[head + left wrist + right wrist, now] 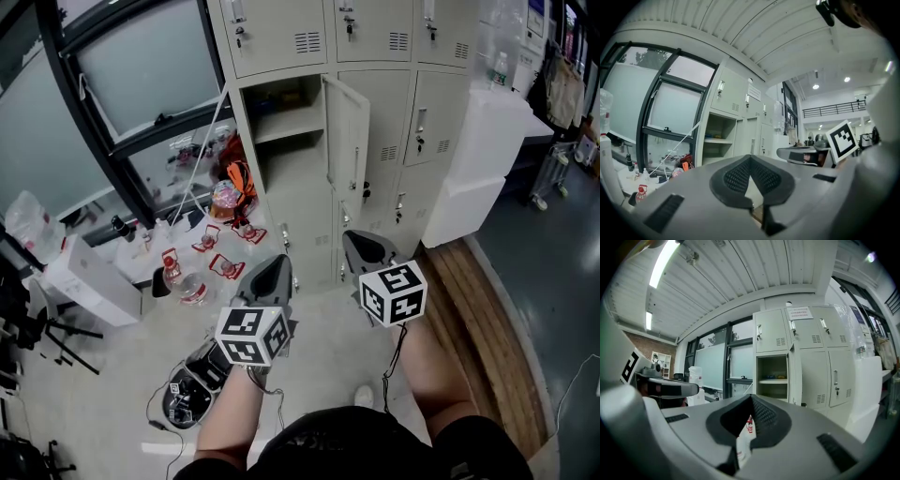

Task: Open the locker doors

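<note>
Risk of clipping the open locker door (348,141) on the way to the shut door (427,117) beside it, with left gripper (274,267) and right gripper (362,246) both closed, empty, short of either door.

Plastic bottles (174,272) on floor (122,375), white box (89,281) beside window (141,66), orange item (239,178)

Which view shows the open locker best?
The head view: the open locker is largest there, with its shelf and swung-out door clear. The right gripper view shows it front-on but smaller; the left gripper view shows it small, at an angle.
</note>
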